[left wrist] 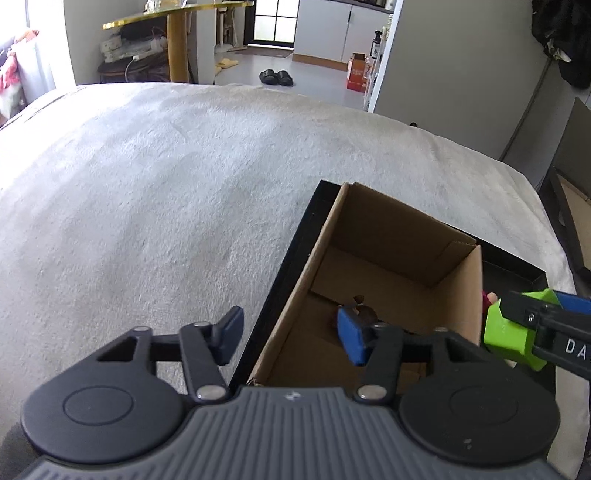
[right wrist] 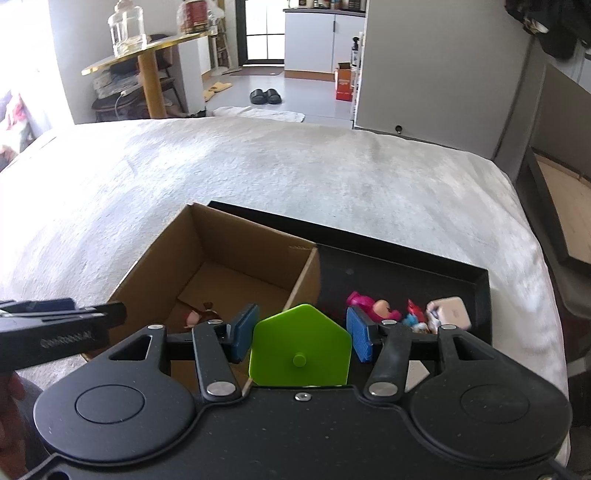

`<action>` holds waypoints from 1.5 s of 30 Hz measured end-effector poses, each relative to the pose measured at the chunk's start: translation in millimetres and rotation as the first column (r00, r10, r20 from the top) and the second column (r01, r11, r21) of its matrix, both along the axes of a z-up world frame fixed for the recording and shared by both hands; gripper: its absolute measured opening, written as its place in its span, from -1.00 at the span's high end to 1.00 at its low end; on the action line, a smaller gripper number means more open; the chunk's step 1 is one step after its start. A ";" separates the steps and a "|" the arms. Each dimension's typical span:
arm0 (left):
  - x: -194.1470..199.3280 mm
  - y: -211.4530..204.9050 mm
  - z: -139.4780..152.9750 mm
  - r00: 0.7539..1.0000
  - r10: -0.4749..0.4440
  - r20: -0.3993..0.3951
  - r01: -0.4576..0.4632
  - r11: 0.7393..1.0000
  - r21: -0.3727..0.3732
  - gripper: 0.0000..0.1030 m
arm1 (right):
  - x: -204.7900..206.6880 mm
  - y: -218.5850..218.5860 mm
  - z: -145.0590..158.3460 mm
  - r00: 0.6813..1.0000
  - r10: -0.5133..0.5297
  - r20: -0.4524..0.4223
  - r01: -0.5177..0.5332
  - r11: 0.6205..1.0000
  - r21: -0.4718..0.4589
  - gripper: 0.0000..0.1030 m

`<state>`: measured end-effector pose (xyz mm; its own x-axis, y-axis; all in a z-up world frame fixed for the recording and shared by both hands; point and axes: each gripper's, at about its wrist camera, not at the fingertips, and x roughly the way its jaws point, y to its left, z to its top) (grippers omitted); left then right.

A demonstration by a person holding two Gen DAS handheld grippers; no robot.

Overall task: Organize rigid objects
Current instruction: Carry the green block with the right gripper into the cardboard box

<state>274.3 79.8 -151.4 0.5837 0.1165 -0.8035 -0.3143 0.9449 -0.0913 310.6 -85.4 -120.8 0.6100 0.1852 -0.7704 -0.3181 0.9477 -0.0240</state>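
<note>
Pretty clearly someone's home, a bedroom opening onto a living area: a big bed under a fuzzy white blanket (right wrist: 295, 177), black slippers (right wrist: 265, 96) on the grey floor, a round gold-topped side table (right wrist: 147, 51) holding a glass jar (right wrist: 127, 27), white cabinets (right wrist: 317, 40) beyond.

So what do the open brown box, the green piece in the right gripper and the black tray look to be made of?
The brown box looks like corrugated cardboard: matte tan walls, raw cut edges, folded flaps on its floor. The green piece looks like moulded or printed plastic: even lime colour, flat facets, a small peg. The black tray has a smooth, dull dark surface with a low rim; plastic or coated board, I cannot tell which.
</note>
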 end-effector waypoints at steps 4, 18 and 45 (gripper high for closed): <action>5.5 4.4 -6.4 1.000 0.010 -0.015 -0.010 1.000 -0.029 0.49 | 5.2 13.7 -1.1 0.999 0.037 -0.002 -0.037 0.999 -0.020 -0.01; 12.4 14.2 -13.9 0.999 0.046 -0.027 -0.048 0.997 -0.059 0.74 | 24.4 57.2 -1.7 0.988 0.155 -0.005 -0.155 0.986 -0.068 -0.01; 11.1 18.1 -13.8 0.996 0.089 -0.024 -0.091 0.992 -0.093 0.71 | 30.7 98.6 11.7 0.944 0.326 0.041 -0.309 0.923 -0.229 -0.24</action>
